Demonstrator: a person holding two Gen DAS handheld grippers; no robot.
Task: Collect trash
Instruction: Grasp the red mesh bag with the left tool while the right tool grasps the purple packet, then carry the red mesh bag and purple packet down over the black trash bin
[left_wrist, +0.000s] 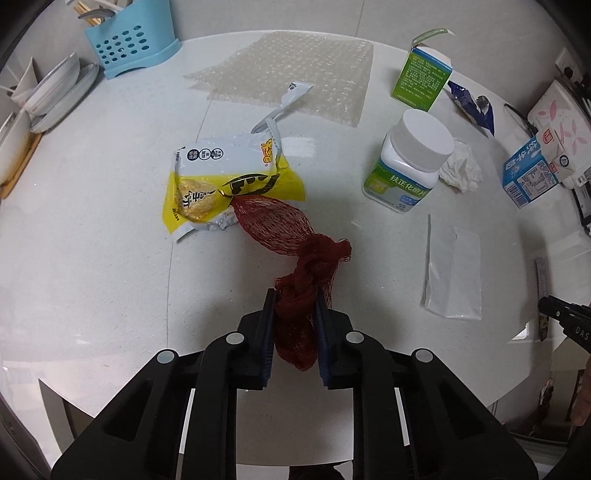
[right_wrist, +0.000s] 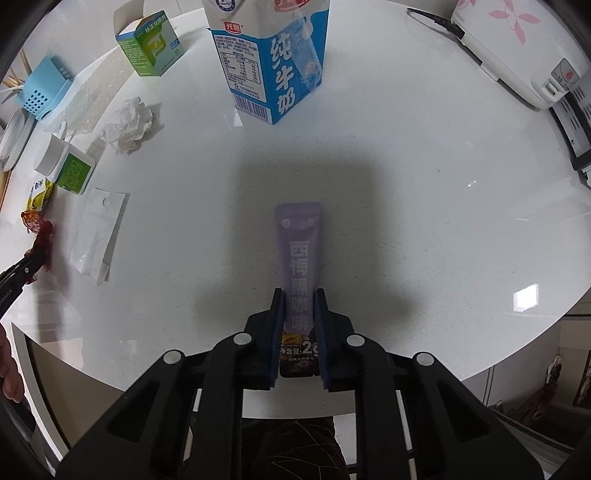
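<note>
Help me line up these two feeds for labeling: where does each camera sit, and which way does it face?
Left wrist: on the left gripper, looking forward and down over the white table; its fingers clamp a red mesh bag.
Right wrist: on the right gripper, facing the milk carton; its fingers pinch a purple coffee sachet.
Shared: the milk carton, pill bottle, crumpled tissue and green box. The left gripper and its mesh bag show at the right view's left edge.

White round table (left_wrist: 92, 221): bubble wrap (left_wrist: 295, 70), snack wrapper (left_wrist: 229, 177), pill bottle (left_wrist: 410, 162), milk carton (right_wrist: 273, 62), crumpled tissue (right_wrist: 129, 125).
</note>
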